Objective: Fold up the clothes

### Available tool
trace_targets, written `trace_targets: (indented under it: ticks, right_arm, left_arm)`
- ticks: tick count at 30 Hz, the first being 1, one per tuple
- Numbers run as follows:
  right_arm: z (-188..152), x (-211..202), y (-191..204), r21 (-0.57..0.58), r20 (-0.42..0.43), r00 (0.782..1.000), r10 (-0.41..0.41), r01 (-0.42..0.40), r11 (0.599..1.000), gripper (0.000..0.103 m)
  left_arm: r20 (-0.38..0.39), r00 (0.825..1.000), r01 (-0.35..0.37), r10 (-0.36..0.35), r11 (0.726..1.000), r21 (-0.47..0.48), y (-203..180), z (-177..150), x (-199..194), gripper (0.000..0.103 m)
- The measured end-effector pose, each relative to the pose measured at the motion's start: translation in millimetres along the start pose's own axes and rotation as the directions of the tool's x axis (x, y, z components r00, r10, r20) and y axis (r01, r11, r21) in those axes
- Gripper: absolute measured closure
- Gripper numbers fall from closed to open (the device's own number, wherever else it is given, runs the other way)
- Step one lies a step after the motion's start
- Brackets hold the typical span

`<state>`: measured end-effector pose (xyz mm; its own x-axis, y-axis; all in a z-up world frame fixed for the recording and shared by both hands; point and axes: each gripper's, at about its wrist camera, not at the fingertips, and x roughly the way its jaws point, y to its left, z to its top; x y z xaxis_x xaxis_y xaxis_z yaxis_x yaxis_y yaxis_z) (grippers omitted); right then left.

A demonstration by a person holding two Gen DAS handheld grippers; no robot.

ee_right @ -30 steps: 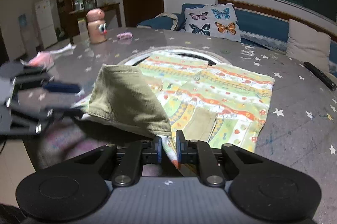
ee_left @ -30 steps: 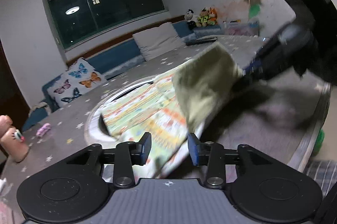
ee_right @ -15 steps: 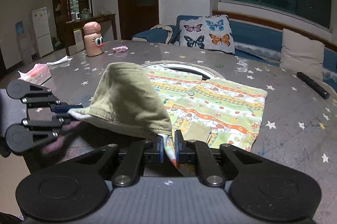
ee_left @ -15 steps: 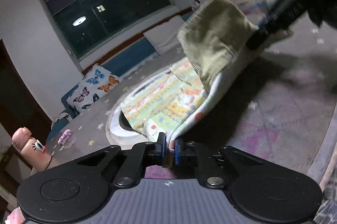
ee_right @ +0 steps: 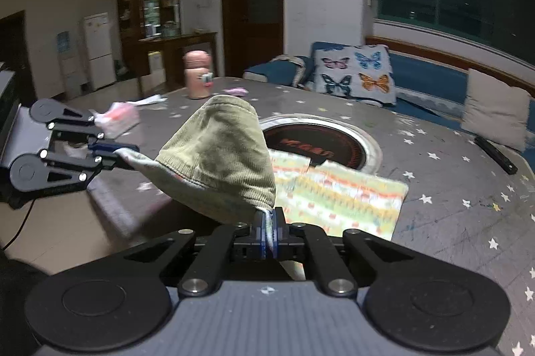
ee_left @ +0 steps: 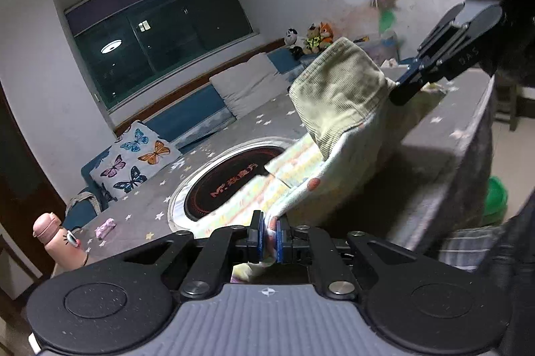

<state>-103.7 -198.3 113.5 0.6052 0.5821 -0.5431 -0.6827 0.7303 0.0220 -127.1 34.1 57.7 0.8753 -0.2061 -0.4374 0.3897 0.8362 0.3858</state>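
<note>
A small patterned garment (ee_right: 337, 192) with an olive corduroy hood (ee_right: 220, 155) hangs between both grippers, its far part still lying on the grey star-print table (ee_right: 451, 189). My left gripper (ee_left: 270, 235) is shut on one near corner of the garment (ee_left: 301, 168). My right gripper (ee_right: 268, 234) is shut on the other near corner, and it shows in the left wrist view (ee_left: 414, 78). The left gripper shows in the right wrist view (ee_right: 115, 152). The hood (ee_left: 337, 95) bulges up between them.
A round black hotplate (ee_right: 317, 145) with a white rim is set in the table, partly under the garment. A pink bottle (ee_right: 198, 75), a pink tissue pack (ee_right: 120, 118) and a black remote (ee_right: 495, 153) lie on the table. A butterfly pillow (ee_right: 354, 75) is on the bench behind.
Both grippers have lifted the near edge of the garment up and toward me. The garment slid off most of the hotplate, which now shows. The left gripper, open a second ago, shut on its corner.
</note>
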Motion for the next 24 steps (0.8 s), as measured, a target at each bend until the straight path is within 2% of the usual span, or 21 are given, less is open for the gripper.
trace_targets:
  ticks: [4, 10, 18, 24]
  right_arm:
    - [3.9, -3.1, 4.2, -0.014, 0.0, 1.0, 0.017, -0.017, 1.0, 0.1]
    - [31.6, 24.3, -14.4, -0.025, 0.017, 1.0, 0.01, -0.01, 1.0, 0.1]
    - [74.1, 105.5, -61.7, -0.03, -0.033, 0.998, -0.047, 0.046, 0.998, 0.101]
    - [73.4, 175.1, -88.4, 0.038, -0.094, 0.992, -0.08, 0.084, 0.996, 0.101]
  left_arm:
    - [-0.003, 1.0, -0.03, 0.03, 0.999, -0.041, 7.9, 3.3, 5.9, 0.095]
    - [-0.037, 0.998, -0.061, 0.057, 0.991, -0.118, 31.4, 10.0, 43.5, 0.095]
    - [-0.126, 0.991, -0.065, 0.041, 0.979, -0.192, 77.7, 17.2, 119.1, 0.095]
    - [-0.25, 0.968, -0.088, 0.021, 0.962, -0.26, 95.0, -0.2, 176.7, 0.095]
